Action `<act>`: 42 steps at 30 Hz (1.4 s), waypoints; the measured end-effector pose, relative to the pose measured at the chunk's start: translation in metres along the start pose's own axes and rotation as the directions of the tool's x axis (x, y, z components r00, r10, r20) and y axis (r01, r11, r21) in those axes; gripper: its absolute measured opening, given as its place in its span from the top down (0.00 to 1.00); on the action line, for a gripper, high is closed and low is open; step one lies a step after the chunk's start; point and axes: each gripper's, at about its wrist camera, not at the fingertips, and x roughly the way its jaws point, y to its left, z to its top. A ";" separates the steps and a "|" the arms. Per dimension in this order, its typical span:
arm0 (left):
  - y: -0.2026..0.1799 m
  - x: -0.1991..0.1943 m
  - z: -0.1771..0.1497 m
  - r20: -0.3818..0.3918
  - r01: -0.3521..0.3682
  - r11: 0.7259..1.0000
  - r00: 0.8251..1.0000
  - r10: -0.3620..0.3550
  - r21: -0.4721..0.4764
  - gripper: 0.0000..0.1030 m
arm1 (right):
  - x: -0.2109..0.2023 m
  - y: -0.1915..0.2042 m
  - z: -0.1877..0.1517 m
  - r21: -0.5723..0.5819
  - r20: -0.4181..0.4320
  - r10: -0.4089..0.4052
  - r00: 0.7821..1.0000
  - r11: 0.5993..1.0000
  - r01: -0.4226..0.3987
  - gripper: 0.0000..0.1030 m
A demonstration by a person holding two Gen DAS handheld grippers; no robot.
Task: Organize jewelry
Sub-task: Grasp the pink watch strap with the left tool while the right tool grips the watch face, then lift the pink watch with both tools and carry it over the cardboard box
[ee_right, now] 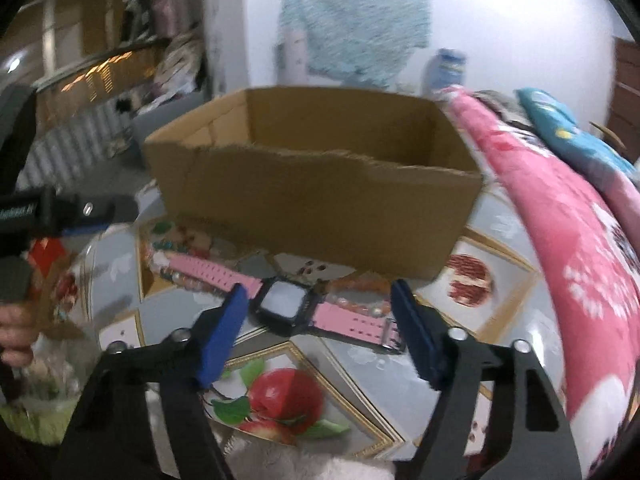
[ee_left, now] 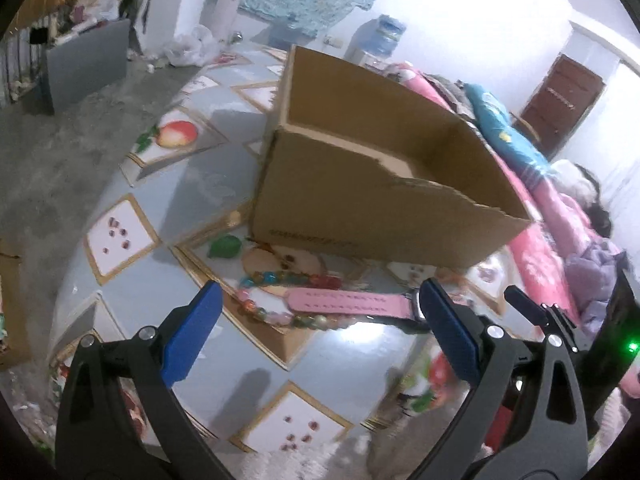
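Note:
A pink-strapped watch with a black square face lies flat on the fruit-patterned tablecloth, in front of an open cardboard box. In the left wrist view its strap lies over a colourful bead bracelet. The bracelet also shows at the strap's left end in the right wrist view. An orange bead bracelet lies behind the watch. My right gripper is open, its blue fingers either side of the watch face. My left gripper is open over the bracelet and strap.
The box is open-topped with a torn front rim. A pink blanket and teal pillow lie along the right of the table. A water bottle stands behind. The left gripper's body shows at the right view's left edge.

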 end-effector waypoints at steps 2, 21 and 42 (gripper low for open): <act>-0.005 0.004 -0.001 0.012 -0.049 0.998 0.999 0.049 0.047 0.08 | 0.010 0.008 -0.001 -0.076 -0.025 0.041 0.999 0.996 -0.043 0.35; -0.063 0.029 -0.033 0.052 -0.125 0.840 0.992 0.115 0.528 0.13 | 0.052 0.013 0.007 -0.313 -0.218 0.117 0.969 0.932 -0.183 0.51; -0.122 0.033 -0.079 0.053 -0.127 0.627 0.989 0.135 0.769 0.91 | 0.034 -0.035 0.022 0.091 -0.242 0.499 0.832 0.865 -0.493 0.52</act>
